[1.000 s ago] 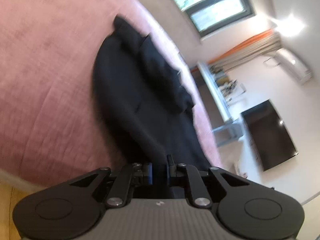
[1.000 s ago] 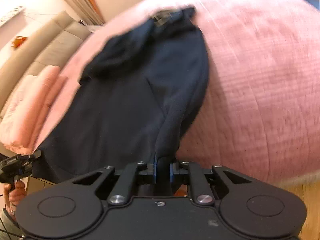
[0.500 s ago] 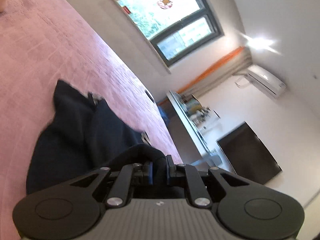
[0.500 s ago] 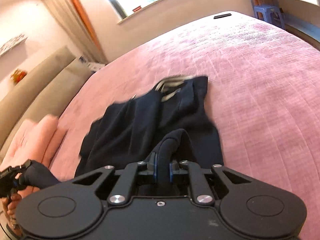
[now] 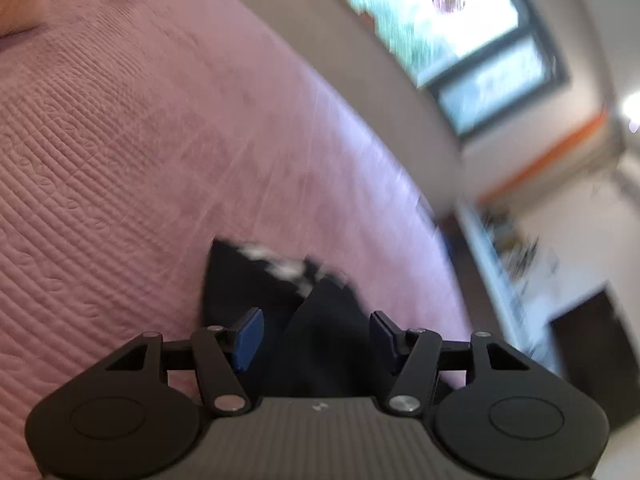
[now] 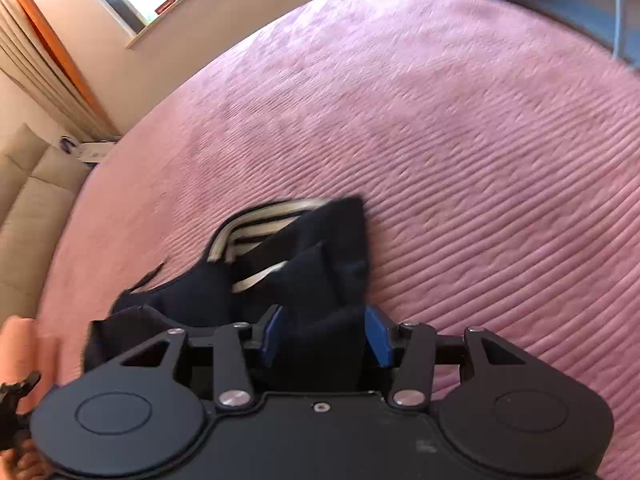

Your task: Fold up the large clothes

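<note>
A dark navy garment [image 6: 320,264] with a pale striped waistband lies folded over on a pink bedspread [image 6: 460,140]. My right gripper [image 6: 325,334] is open, its blue pads on either side of the garment's near fold without pinching it. In the blurred left wrist view the same garment [image 5: 280,292] lies just ahead of my left gripper [image 5: 312,336], which is open with the cloth showing between its spread pads.
The pink bedspread [image 5: 120,140] fills both views. A beige sofa [image 6: 24,208] and curtains stand at the left of the right wrist view. A window [image 5: 460,40], a desk and a dark screen [image 5: 592,340] lie to the right in the left wrist view.
Both grippers carried the garment's near edge forward over the rest, then opened and released it. The garment now lies folded shorter on the bed.
</note>
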`<state>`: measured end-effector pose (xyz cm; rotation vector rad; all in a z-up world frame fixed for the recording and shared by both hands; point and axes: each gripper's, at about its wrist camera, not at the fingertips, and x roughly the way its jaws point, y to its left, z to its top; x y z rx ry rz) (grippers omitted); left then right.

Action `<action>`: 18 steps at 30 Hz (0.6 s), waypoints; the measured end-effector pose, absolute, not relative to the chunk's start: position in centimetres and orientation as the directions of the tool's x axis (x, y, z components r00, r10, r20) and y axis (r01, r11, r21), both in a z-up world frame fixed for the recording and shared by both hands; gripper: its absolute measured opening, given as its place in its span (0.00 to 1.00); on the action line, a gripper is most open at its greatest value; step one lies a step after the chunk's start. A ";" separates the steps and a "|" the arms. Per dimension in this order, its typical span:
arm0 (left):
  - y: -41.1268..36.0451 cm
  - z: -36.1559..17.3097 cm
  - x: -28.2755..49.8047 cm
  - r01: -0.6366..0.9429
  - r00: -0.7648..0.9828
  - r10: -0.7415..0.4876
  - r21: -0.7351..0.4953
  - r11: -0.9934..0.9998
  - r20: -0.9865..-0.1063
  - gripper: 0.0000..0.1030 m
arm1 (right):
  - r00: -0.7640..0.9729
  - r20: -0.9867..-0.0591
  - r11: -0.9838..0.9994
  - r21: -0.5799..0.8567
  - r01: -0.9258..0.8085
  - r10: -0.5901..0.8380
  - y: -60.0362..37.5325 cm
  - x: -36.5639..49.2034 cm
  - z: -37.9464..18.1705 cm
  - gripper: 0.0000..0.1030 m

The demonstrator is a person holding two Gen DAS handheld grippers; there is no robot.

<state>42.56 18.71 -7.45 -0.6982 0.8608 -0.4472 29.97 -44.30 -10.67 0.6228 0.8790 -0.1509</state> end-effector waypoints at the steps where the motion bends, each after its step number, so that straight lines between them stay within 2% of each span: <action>1: 18.7 -7.4 42.4 0.109 0.544 -0.623 -0.689 0.716 -0.561 0.58 | 0.659 -0.746 0.816 0.438 0.376 0.097 -44.6 29.8 -10.0 0.55; 3: 17.4 -7.1 42.9 0.169 0.482 -0.619 -0.627 0.760 -0.620 0.58 | 0.667 -0.743 0.831 0.405 0.380 0.058 -44.9 29.9 -8.9 0.55; 5: 15.9 -7.2 43.8 0.227 0.438 -0.606 -0.570 0.790 -0.665 0.58 | 0.622 -0.782 0.860 0.339 0.381 0.033 -44.1 30.3 -8.3 0.55; 8: 14.0 -8.0 45.5 0.280 0.387 -0.626 -0.560 0.780 -0.677 0.59 | 0.547 -0.835 0.879 0.301 0.371 0.055 -41.6 30.5 -9.2 0.55; 11: 12.6 -8.6 47.7 0.338 0.333 -0.667 -0.576 0.745 -0.667 0.67 | 0.502 -0.863 0.875 0.288 0.388 0.061 -39.9 30.4 -10.4 0.56; 13: 11.5 -8.7 49.2 0.391 0.302 -0.659 -0.540 0.745 -0.689 0.76 | 0.474 -0.879 0.876 0.265 0.404 0.047 -39.2 30.4 -10.9 0.56; 15: 10.3 -8.9 50.4 0.462 0.258 -0.644 -0.493 0.737 -0.721 0.76 | 0.468 -0.882 0.870 0.275 0.410 0.058 -38.7 30.4 -11.0 0.56; 17: 9.2 -9.5 51.6 0.515 0.202 -0.637 -0.473 0.715 -0.743 0.72 | 0.463 -0.885 0.869 0.268 0.416 0.051 -38.4 30.4 -10.9 0.56; 18: 8.8 -9.8 52.2 0.530 0.167 -0.654 -0.492 0.690 -0.738 0.52 | 0.460 -0.887 0.872 0.255 0.418 0.039 -38.2 30.4 -10.8 0.56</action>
